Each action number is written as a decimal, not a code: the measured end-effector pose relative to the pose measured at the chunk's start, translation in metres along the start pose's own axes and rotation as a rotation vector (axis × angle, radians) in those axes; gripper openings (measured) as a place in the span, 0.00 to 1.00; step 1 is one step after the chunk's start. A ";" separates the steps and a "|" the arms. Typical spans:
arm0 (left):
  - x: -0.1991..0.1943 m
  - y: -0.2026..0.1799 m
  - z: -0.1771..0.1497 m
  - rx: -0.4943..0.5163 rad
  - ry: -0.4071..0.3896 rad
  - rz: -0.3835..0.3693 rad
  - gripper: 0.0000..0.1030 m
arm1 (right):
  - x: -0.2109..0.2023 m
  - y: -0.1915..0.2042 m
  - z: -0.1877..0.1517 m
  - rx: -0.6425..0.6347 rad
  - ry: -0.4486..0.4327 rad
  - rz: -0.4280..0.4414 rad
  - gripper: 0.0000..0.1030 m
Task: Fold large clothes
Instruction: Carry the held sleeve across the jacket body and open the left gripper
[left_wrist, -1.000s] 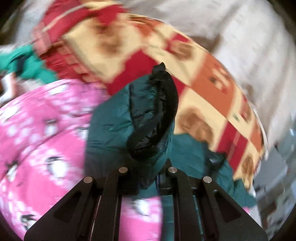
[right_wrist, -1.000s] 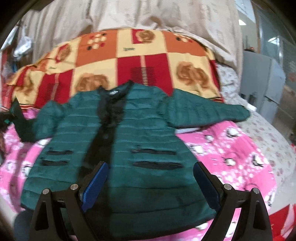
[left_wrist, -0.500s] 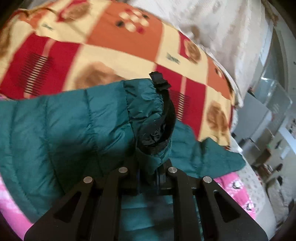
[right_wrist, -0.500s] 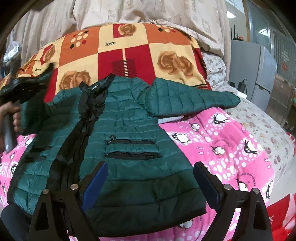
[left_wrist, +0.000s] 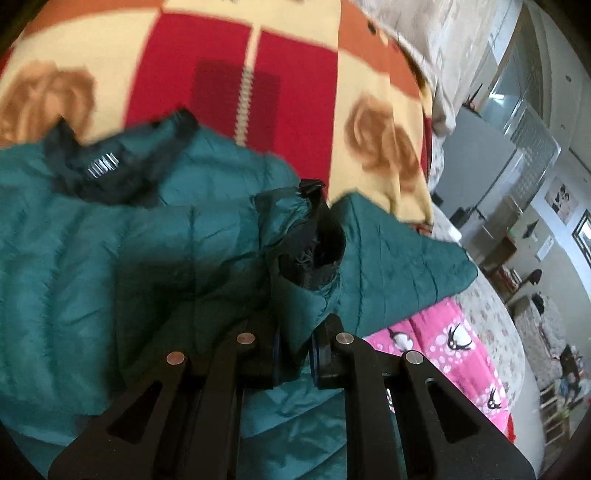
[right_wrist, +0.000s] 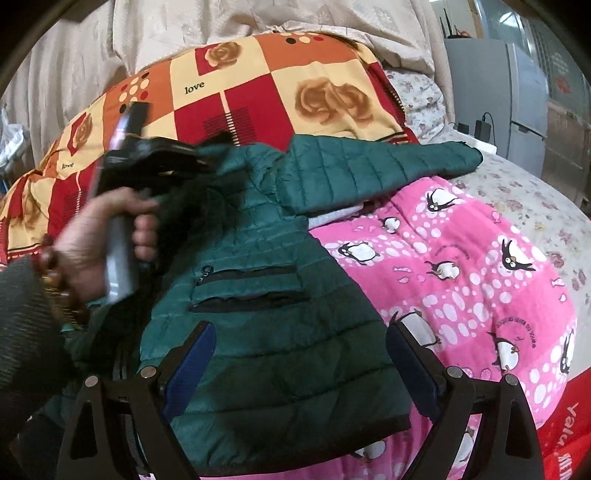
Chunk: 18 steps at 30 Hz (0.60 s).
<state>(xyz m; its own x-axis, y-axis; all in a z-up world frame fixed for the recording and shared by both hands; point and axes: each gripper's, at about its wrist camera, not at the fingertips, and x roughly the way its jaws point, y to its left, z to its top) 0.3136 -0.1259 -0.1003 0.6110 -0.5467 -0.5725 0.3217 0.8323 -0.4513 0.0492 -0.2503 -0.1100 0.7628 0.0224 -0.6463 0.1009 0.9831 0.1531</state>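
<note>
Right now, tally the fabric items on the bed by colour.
Teal: 1, jacket
Pink: 1, penguin blanket
Red/orange/cream check: 1, rose blanket
Pale floral: 1, sheet
Total: 4

I see a quilted, slightly shiny green jacket (right_wrist: 266, 317) on soft pink fleece blanket (right_wrist: 461, 266), and matt black plastic right gripper (right_wrist: 301, 363).

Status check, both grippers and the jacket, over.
Left hand-held gripper shut on sleeve cuff. Right hand-held gripper open above green jacket. Nothing in the way.
</note>
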 end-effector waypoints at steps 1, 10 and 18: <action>0.008 -0.002 -0.003 0.002 0.010 0.004 0.10 | 0.000 -0.001 0.000 0.007 0.002 0.006 0.89; 0.043 0.009 -0.017 -0.037 0.082 0.002 0.10 | 0.006 -0.009 0.002 0.047 0.016 0.034 0.89; 0.051 0.015 -0.021 -0.071 0.124 -0.028 0.14 | 0.008 -0.005 0.004 0.036 0.032 -0.001 0.89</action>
<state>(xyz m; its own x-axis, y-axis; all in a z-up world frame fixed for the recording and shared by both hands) 0.3343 -0.1430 -0.1500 0.5072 -0.5801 -0.6374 0.2829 0.8106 -0.5127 0.0570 -0.2559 -0.1133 0.7418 0.0277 -0.6700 0.1249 0.9760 0.1786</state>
